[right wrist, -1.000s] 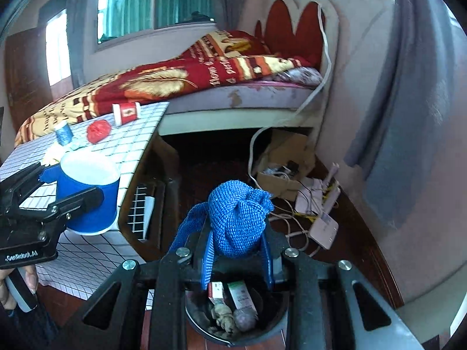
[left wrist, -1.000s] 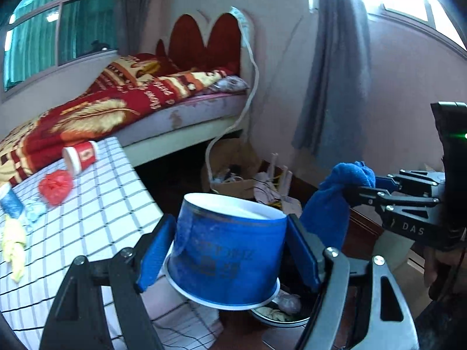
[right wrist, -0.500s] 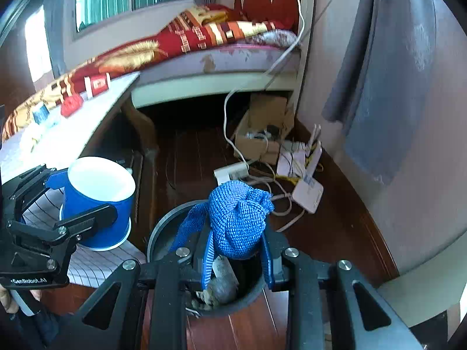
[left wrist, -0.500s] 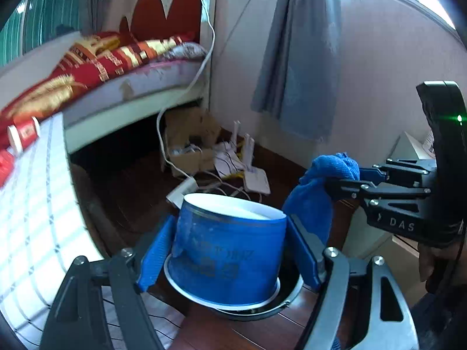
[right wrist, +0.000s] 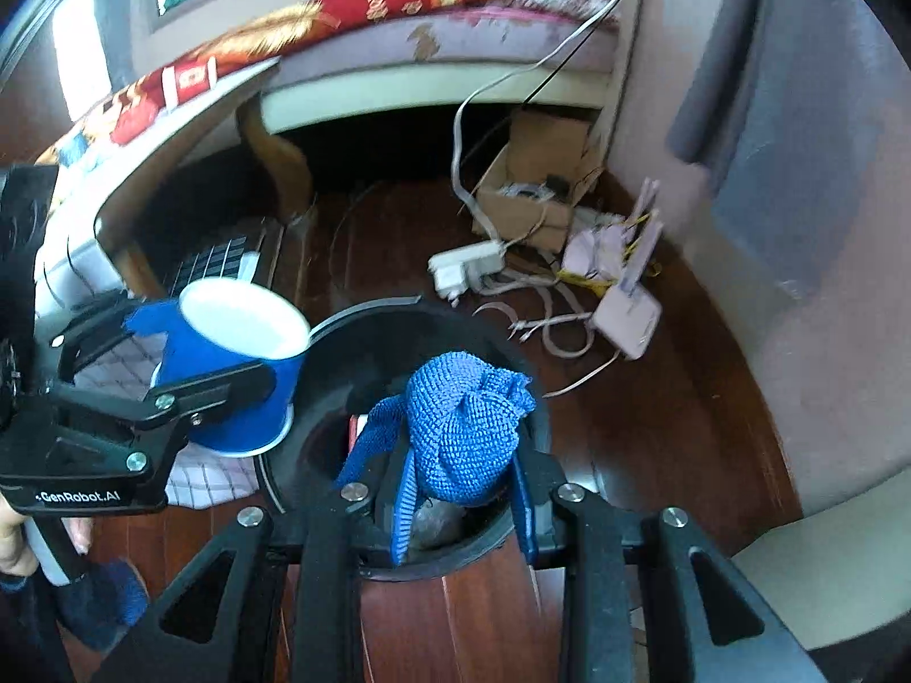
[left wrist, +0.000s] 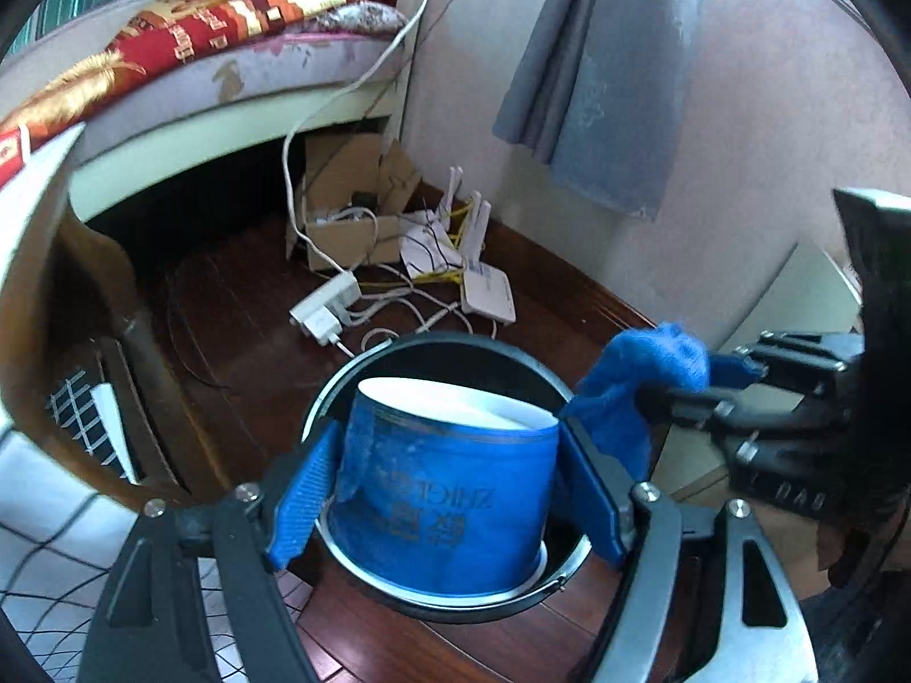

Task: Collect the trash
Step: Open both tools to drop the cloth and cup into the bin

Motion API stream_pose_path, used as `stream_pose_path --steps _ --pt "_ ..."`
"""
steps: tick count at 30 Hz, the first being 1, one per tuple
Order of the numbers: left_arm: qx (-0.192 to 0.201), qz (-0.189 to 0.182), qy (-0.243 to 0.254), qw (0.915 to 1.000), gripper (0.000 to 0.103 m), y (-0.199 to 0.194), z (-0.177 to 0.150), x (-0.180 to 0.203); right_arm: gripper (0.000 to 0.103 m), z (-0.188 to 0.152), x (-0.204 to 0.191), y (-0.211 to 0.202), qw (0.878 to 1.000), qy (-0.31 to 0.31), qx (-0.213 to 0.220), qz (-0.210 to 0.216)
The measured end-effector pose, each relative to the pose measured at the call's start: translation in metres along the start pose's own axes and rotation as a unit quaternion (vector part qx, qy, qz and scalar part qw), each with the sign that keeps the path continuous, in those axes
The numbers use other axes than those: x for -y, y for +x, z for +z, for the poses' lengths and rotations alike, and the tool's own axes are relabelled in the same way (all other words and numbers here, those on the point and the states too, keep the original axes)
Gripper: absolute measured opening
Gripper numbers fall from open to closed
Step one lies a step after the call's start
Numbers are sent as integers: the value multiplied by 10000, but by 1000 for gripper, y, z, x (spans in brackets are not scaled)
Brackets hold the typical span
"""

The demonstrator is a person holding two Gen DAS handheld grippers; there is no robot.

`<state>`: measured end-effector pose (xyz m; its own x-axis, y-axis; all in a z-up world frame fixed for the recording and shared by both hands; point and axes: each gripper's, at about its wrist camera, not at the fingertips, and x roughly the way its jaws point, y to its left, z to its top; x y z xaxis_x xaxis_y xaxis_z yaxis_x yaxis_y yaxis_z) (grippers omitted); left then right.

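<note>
Bedroom floor of dark wood boards [left wrist: 239,307] fills the scene, with a bed [left wrist: 188,85] under a red patterned blanket along the far wall and a grey curtain [left wrist: 603,74] hanging at the far right. Left of centre stands a table with a checked cloth [left wrist: 34,512]; beyond it, near the bed, a cardboard box [left wrist: 347,210], a white power strip [left wrist: 327,307] and a router [left wrist: 487,296] lie tangled in cables. Nearest sits a round black trash bin [right wrist: 364,336], some rubbish showing at its bottom. The left gripper [left wrist: 444,489] is closed across the sides of a blue paper cup [left wrist: 450,489], held upright above the bin's opening, toward its left rim. The right gripper [right wrist: 455,484] is clamped on a bunched blue knitted cloth [right wrist: 464,432], which hangs over the middle of the bin. To do the drop well, I judge the cup should be shifted further inside the rim before the fingers part, then tipped so it falls mouth-down. Releasing one hand at a time would likely keep the cloth from snagging on the cup.
</note>
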<state>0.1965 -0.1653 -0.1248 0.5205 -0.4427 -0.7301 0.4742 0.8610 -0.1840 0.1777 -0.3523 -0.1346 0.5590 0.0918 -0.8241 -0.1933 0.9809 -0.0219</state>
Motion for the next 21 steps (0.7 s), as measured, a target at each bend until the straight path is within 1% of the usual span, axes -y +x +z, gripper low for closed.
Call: stream_pose_path --steps 1,2,3,6,7,8,9,10,17,21 --pt "-134 25 -49 9999 79 9 -1 -2 57 -1 -1 10 9999 -88 -133 -56" --pt "-266 109 -95 9995 83 16 -1 -4 75 -3 0 18 9993 -125 -201 -283" --pt "-422 188 -160 9988 85 23 -2 -8 95 -5 1 25 9985 -148 -217 -472" --pt "-570 279 -322 9975 90 32 -7 -16 95 -8 9 37 9970 -135 -451 -618" --pt "-591 301 -354 9972 94 32 -9 -18 95 -7 13 39 9963 -97 -506 -686" --pt "-592 342 -360 9970 96 33 -10 -19 96 -7 16 40 9961 -46 -534 -695" --pt "-600 385 -342 9969 97 32 -11 -20 100 -6 19 41 9956 33 -574 -738" --pt "-601 443 -314 9967 97 32 -12 -19 103 -6 21 41 9951 86 -594 -779" --pt "-525 521 -263 9969 98 29 -10 -17 103 -3 22 35 9941 100 -521 -945" --pt "-468 569 -243 9970 98 23 -8 -18 103 -2 22 33 9940 121 -513 -957"
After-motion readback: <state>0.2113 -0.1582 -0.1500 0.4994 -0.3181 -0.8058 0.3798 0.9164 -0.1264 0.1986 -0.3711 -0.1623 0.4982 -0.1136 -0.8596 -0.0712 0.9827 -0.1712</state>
